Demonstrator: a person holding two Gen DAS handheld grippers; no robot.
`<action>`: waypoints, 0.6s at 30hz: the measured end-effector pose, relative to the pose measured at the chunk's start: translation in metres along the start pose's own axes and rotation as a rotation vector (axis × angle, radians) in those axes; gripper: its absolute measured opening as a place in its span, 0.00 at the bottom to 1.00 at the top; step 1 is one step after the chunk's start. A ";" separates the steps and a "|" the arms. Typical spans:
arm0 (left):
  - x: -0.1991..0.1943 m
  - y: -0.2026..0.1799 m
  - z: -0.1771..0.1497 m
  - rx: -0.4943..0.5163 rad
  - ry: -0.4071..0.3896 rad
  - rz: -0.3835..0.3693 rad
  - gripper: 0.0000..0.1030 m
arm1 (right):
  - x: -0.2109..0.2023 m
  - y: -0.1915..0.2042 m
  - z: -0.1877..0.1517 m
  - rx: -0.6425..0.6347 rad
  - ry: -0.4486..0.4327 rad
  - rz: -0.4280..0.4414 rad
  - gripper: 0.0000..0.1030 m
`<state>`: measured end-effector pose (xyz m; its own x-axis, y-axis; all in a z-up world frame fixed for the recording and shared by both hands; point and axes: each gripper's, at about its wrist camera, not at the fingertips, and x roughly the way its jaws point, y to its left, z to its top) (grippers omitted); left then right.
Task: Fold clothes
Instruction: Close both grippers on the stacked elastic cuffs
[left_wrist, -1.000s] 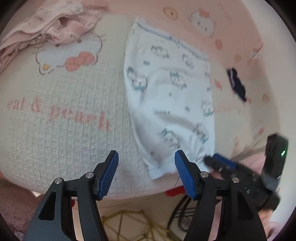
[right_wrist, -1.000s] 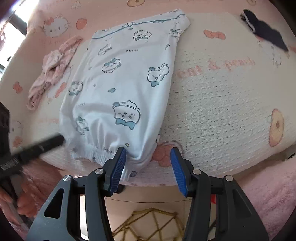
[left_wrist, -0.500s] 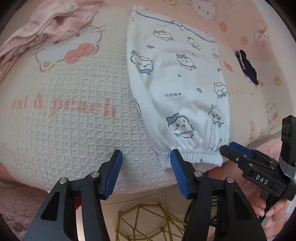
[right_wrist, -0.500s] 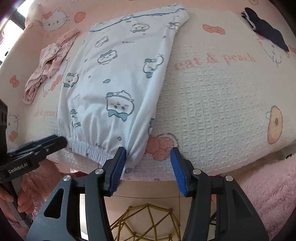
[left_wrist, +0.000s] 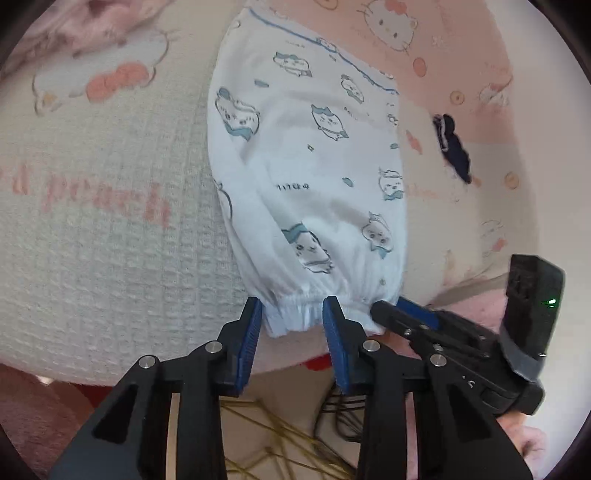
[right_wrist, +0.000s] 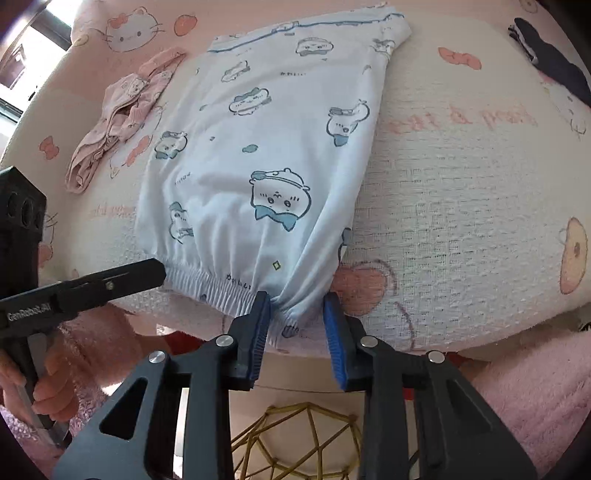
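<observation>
A: Blue printed garment (right_wrist: 266, 155) lies flat on the blanket (right_wrist: 461, 206); its elastic hem (left_wrist: 306, 310) sits at the near edge.

B: We see the left gripper (left_wrist: 291, 325) closing, hem between its jaws, not yet pinched; right gripper (right_wrist: 295, 317) closing on the other hem corner, same state.

A: Risk, we think: bunched elastic slips from a jaw before it bites; one corner then lifts alone and the fold skews.

B: Or a jaw nips the blanket too; it drags along.

Soft matt cotton garment (right_wrist: 266, 155) with elasticated hem, waffle-textured woven blanket (right_wrist: 461, 206), matt black plastic tool (right_wrist: 297, 317) with ribbed blue pads (right_wrist: 258, 328)
</observation>
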<state>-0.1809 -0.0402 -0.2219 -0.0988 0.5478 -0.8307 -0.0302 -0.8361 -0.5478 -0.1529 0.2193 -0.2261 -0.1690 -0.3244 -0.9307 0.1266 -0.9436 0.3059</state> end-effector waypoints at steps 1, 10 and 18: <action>0.004 0.001 0.002 -0.015 0.012 0.000 0.35 | 0.001 -0.001 0.000 0.002 -0.001 0.000 0.29; 0.021 -0.016 0.012 0.032 0.002 0.033 0.43 | -0.001 0.003 -0.005 -0.015 -0.029 -0.016 0.24; 0.020 0.003 0.012 -0.038 0.005 -0.019 0.29 | 0.008 0.004 -0.001 0.013 -0.026 0.008 0.31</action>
<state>-0.1949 -0.0324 -0.2393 -0.0937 0.5637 -0.8207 0.0056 -0.8240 -0.5666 -0.1529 0.2130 -0.2330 -0.1935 -0.3338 -0.9226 0.1153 -0.9416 0.3165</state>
